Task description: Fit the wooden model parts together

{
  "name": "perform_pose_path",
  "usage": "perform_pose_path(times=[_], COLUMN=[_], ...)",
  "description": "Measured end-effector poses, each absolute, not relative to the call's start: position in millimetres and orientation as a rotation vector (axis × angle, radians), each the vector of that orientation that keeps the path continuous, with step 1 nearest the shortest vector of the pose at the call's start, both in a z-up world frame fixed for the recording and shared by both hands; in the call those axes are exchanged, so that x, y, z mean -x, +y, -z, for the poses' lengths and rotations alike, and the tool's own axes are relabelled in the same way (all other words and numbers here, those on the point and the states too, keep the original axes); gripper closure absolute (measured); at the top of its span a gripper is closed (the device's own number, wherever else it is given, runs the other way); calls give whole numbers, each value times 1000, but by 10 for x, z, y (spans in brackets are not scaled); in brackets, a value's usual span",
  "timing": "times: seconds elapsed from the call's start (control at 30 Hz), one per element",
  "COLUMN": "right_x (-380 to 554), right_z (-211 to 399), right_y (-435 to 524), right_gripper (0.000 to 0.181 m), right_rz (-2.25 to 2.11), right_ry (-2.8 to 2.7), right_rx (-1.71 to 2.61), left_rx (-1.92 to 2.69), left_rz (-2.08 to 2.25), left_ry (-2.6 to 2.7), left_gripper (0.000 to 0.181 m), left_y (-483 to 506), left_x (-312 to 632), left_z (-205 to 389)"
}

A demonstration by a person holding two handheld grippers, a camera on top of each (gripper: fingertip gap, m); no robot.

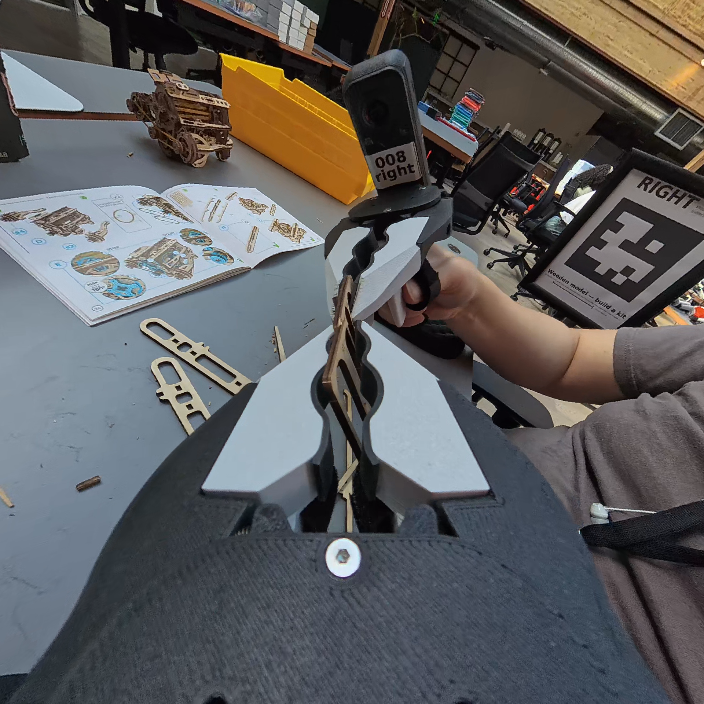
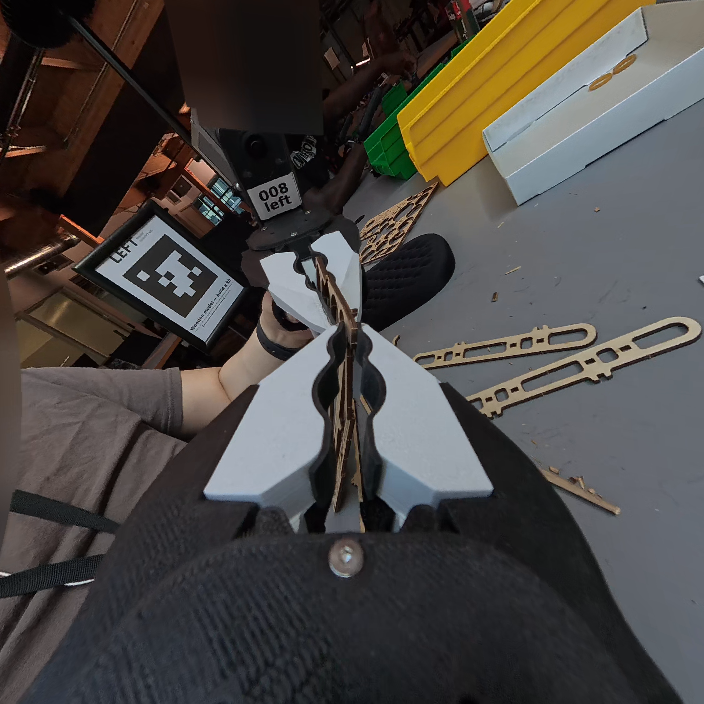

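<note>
Left gripper (image 1: 344,335) clamped narrow on a slotted wooden strip (image 1: 343,365), held edge-on between the grey fingers (image 1: 282,419). Right gripper (image 2: 344,335) likewise pinched on a flat wooden piece (image 2: 343,426), tip to tip with the left one above the near edge of the grey table (image 1: 76,381). Same two wooden parts pressed together where the tips meet; cannot tell whether joined or only touching. From the left wrist view, right gripper (image 1: 352,301) straight ahead, gripped by a hand (image 1: 442,289) through its black trigger ring. From the right wrist view, left gripper (image 2: 327,304) straight ahead, its strip (image 2: 335,301) showing rounded cut-outs.

On the table, far left: finished wooden model vehicle (image 1: 183,118), yellow bin (image 1: 293,125) just to its right. Open instruction booklet (image 1: 133,244) nearer, flat. Two loose slotted strips (image 1: 190,354) lying side by side near the booklet, well apart from the grippers. Small wooden peg (image 1: 88,483) and scattered splinters nearby. In the right wrist view, white box (image 2: 571,125) beside the yellow bin (image 2: 476,114), green bin (image 2: 388,148) beyond, a punched-out wooden sheet (image 2: 396,224) on the table.
</note>
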State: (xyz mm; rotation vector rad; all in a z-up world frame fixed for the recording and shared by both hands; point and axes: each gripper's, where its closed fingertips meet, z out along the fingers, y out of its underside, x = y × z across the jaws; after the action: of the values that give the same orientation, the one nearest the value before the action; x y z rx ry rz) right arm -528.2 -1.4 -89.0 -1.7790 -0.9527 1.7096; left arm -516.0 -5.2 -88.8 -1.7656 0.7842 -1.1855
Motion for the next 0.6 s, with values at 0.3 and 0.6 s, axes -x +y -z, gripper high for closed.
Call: perform_pose_path(times=[0.3, 0.6], right_x=[5293, 5294], right_z=[847, 914], right_y=[-36, -31], right_gripper=[176, 179], right_rz=[-1665, -1588], right_ry=[-1002, -1006], right_rx=[1768, 1850], left_rx=[1735, 1757], left_rz=[1255, 1232], left_ry=[767, 719], left_gripper=[179, 180], left_y=[-99, -84], left_x=[5169, 5180], left_z=[830, 886])
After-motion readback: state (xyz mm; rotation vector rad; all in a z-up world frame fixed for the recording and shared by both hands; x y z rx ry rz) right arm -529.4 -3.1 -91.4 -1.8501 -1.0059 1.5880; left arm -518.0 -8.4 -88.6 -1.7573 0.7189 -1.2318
